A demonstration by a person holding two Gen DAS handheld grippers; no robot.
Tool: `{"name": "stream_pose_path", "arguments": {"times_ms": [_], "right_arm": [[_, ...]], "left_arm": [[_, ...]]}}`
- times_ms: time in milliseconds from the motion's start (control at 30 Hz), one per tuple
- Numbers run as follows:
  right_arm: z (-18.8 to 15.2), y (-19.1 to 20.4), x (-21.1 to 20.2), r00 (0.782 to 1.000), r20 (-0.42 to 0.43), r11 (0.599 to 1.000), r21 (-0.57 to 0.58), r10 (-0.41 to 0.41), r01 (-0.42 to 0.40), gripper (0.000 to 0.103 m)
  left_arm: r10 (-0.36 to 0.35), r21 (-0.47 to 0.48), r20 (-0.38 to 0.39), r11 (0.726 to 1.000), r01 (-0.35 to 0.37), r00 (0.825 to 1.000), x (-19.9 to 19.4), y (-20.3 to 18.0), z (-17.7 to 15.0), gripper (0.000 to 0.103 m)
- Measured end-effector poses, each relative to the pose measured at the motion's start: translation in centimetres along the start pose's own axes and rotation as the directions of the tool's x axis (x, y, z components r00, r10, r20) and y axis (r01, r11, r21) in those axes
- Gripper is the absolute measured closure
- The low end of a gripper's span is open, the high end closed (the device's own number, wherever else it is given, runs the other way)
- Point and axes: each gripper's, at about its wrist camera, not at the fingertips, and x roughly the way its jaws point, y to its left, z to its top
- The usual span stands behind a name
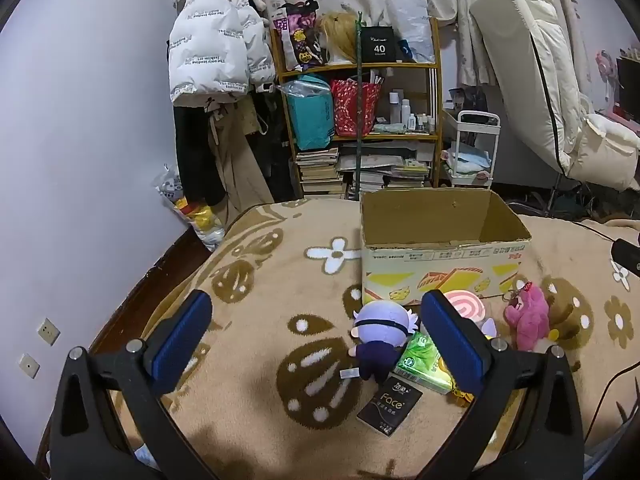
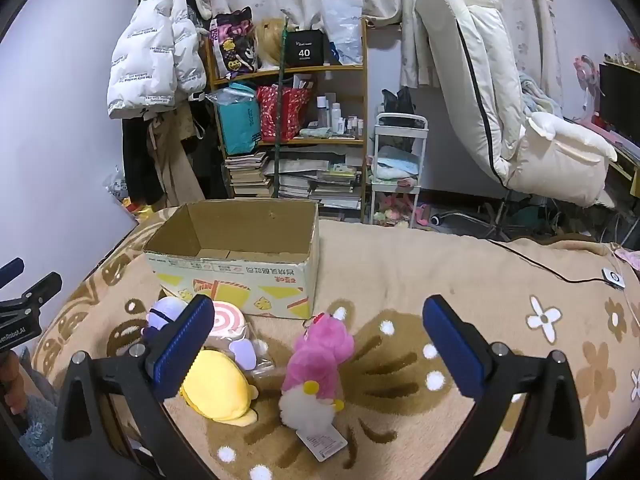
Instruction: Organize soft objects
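Note:
An open cardboard box (image 1: pixel 440 268) (image 2: pixel 240 280) stands on the beige flowered blanket (image 1: pixel 260 320). In front of it lie soft toys: a purple-haired doll (image 1: pixel 380 332) (image 2: pixel 164 312), a pink swirl cushion (image 1: pixel 466 304) (image 2: pixel 226 320), a pink plush (image 1: pixel 526 316) (image 2: pixel 320 356) and a yellow plush (image 2: pixel 218 388). My left gripper (image 1: pixel 316 300) hovers open above the blanket, the doll just inside its right finger. My right gripper (image 2: pixel 319 302) is open too, and the pink plush lies between its fingers, untouched.
A green tissue pack (image 1: pixel 420 360) and a black tissue pack (image 1: pixel 390 404) lie by the doll. A black cable (image 2: pixel 540 268) crosses the blanket at the right. Beyond the bed stand a cluttered shelf (image 1: pixel 360 120), a white cart (image 2: pixel 396 168) and a padded white chair (image 2: pixel 500 100).

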Motion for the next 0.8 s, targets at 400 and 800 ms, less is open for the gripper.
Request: {"name": "stream_pose_path", "arguments": {"times_ms": [400,800], "right_arm": [[0.07,-0.26,0.21,1.000,-0.009,1.000,0.001,0.007,-0.007,0.000],[-0.19,0.49,0.22,1.000,-0.012,1.000,-0.005,0.005,-0.005,0.000]], "left_arm": [[0.006,0.003,0.005,1.000,-0.006,1.000,0.03,0.24,-0.14,0.000],[0.021,0.005,0.007,1.000,-0.021,1.000,0.12,0.19,-0.11,0.000]]}}
